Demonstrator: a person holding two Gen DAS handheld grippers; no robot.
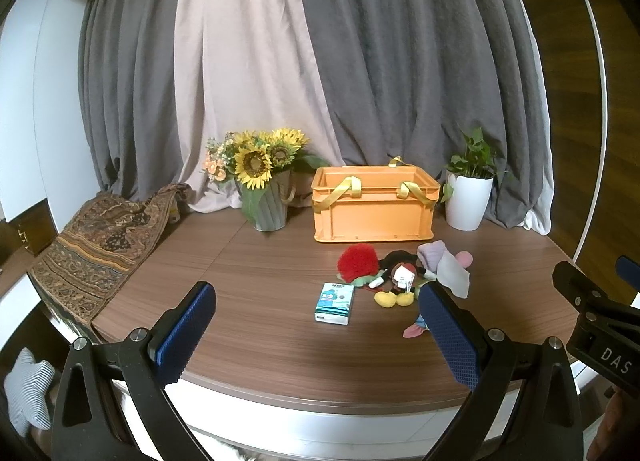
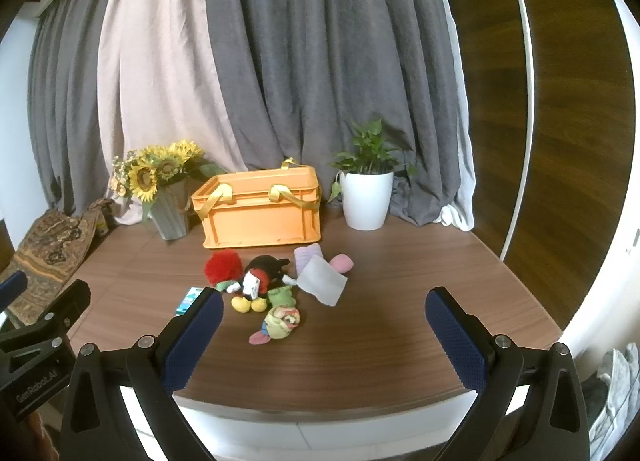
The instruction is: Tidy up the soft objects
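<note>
An orange crate (image 1: 374, 207) (image 2: 262, 213) with yellow straps stands at the back of the table. In front of it lies a heap of soft things: a red pompom (image 1: 357, 261) (image 2: 222, 266), a black plush mouse with yellow shoes (image 1: 396, 275) (image 2: 260, 279), a white cloth (image 1: 452, 275) (image 2: 322, 283), a lilac piece (image 2: 308, 254) and a striped sock (image 2: 280, 321). A teal tissue pack (image 1: 334, 303) (image 2: 188, 299) lies to the left. My left gripper (image 1: 316, 333) and right gripper (image 2: 324, 341) are both open and empty, near the table's front edge.
A sunflower vase (image 1: 266, 185) (image 2: 168, 197) stands back left, a white potted plant (image 1: 468, 193) (image 2: 368, 197) back right. A patterned cloth (image 1: 96, 245) drapes over the table's left edge. Curtains hang behind. The table's front edge (image 2: 320, 407) is rounded.
</note>
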